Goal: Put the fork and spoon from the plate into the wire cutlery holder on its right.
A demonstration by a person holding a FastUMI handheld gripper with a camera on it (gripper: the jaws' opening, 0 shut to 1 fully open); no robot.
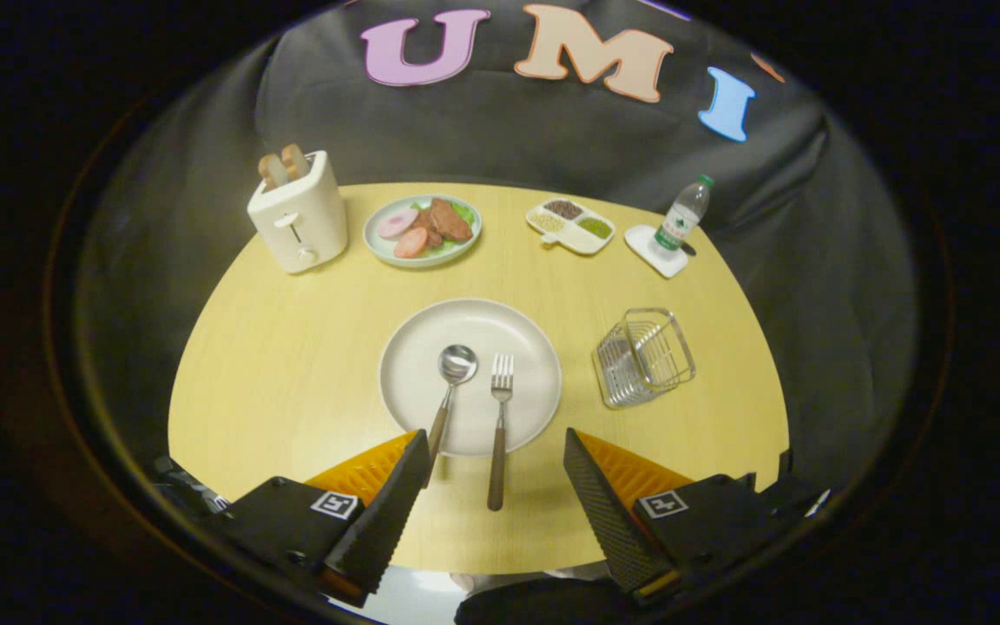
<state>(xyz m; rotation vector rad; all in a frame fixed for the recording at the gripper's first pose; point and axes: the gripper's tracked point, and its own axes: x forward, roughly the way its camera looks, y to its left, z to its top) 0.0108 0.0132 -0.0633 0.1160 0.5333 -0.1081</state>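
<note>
Spread wide and gripping nothing, the claw [496, 443] hovers above the near edge of the round pale-yellow wooden table [292, 365], its two fingers flanking the handles of the cutlery. Going left to right: the metal spoon with a brown wooden handle [450, 391] lies on the round cream plate [413, 347], its handle end touching or just behind the left fingertip; the metal fork with a brown wooden handle [500, 425] lies just beside it, its handle running off the plate's rim into the gap between the fingers, nearer the left one. Right of the plate, apart from it and beyond the right finger, stands the silver wire cutlery holder [643, 356], tilted in this view.
</note>
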